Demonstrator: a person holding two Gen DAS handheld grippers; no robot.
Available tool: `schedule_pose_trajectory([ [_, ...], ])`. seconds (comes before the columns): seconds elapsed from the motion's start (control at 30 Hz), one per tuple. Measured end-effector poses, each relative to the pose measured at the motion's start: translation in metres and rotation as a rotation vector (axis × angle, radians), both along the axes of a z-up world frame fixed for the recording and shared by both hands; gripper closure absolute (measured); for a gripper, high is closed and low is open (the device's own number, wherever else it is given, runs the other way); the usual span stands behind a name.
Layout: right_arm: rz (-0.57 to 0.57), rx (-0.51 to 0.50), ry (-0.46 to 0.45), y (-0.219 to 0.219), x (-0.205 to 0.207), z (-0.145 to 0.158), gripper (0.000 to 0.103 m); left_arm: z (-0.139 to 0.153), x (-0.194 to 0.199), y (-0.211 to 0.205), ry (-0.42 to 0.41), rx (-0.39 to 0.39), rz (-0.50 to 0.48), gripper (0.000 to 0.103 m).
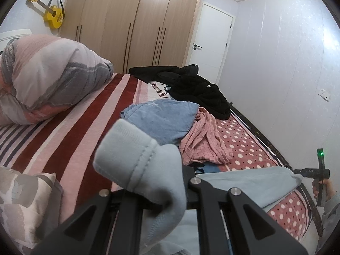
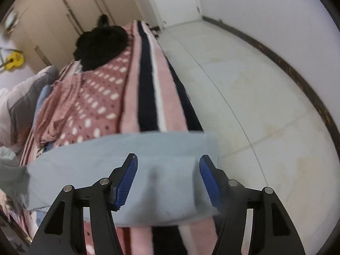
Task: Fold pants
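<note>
Light blue pants [image 1: 136,155] lie across the near end of the bed. My left gripper [image 1: 157,195] is shut on one end of them, and a ribbed hem stands bunched up above the jaws, hiding the fingertips. The cloth stretches right to the bed's edge. There my right gripper [image 2: 167,165] stands open just over the pants [image 2: 148,148], its blue pads [image 2: 125,180] wide apart and not pressing on the cloth. A hand [image 1: 325,189] holds that gripper at the far right of the left wrist view.
On the striped and dotted bedspread [image 1: 85,114] lie a pink checked garment [image 1: 204,140], a blue garment [image 1: 163,119] and a black one [image 1: 197,91]. A rolled duvet [image 1: 48,78] sits at left, a pillow [image 1: 23,201] near. Pale floor [image 2: 255,85] lies right of the bed.
</note>
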State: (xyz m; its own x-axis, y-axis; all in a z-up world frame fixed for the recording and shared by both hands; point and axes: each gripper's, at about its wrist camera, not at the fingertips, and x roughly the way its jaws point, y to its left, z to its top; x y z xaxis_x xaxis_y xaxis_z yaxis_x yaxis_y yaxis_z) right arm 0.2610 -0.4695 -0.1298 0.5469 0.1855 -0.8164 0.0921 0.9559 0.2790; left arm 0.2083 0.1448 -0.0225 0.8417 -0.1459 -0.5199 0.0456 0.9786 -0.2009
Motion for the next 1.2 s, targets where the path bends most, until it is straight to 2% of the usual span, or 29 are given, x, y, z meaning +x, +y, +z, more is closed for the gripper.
schedule_pose_trajectory([
  [0.03,0.01,0.03,0.01,-0.003,-0.004,-0.005,0.046,0.0,0.0,0.0,0.0,0.0,-0.002,0.097],
  [0.1,0.038,0.087,0.019,-0.004,-0.009,-0.009,0.055,0.0,0.001,-0.001,0.002,0.0,-0.006,0.097],
  [0.13,0.055,0.11,0.021,-0.005,-0.012,-0.009,0.056,0.0,0.002,-0.001,0.002,0.0,-0.009,0.097],
  [0.2,0.099,0.126,0.0,-0.001,-0.017,-0.007,0.069,-0.001,0.003,-0.003,0.0,-0.005,-0.02,0.097],
  [0.23,0.129,0.147,-0.004,0.002,-0.018,-0.008,0.07,-0.002,0.003,-0.005,-0.001,-0.006,-0.024,0.097],
  [0.3,0.126,0.127,-0.011,0.008,-0.015,-0.01,0.072,-0.003,0.005,-0.008,0.001,-0.006,-0.028,0.097],
  [0.37,0.11,0.054,-0.013,0.017,-0.011,-0.012,0.086,-0.003,0.004,-0.011,0.004,-0.001,-0.038,0.097],
  [0.5,0.097,-0.004,-0.137,0.033,-0.022,0.011,0.091,-0.002,0.002,-0.01,0.002,0.002,-0.04,0.097],
  [0.63,0.08,-0.043,-0.238,0.046,-0.028,0.049,0.091,-0.002,0.003,-0.009,-0.001,-0.008,-0.034,0.097],
  [0.77,0.062,-0.098,-0.257,0.049,-0.015,0.067,0.091,-0.003,0.002,-0.011,-0.005,-0.004,-0.034,0.097],
  [0.87,0.027,-0.159,-0.22,0.046,0.007,0.059,0.091,-0.003,0.002,-0.012,-0.007,-0.005,-0.036,0.097],
  [0.97,0.0,-0.149,-0.13,0.034,0.033,0.03,0.089,-0.003,0.003,-0.013,-0.003,0.0,-0.038,0.097],
  [1.07,-0.03,-0.121,-0.055,0.03,0.044,0.005,0.077,-0.004,0.003,-0.012,-0.001,0.001,-0.039,0.097],
  [1.2,-0.079,-0.16,-0.11,0.028,0.021,0.019,0.06,-0.003,0.004,-0.011,-0.004,-0.005,-0.041,0.097],
])
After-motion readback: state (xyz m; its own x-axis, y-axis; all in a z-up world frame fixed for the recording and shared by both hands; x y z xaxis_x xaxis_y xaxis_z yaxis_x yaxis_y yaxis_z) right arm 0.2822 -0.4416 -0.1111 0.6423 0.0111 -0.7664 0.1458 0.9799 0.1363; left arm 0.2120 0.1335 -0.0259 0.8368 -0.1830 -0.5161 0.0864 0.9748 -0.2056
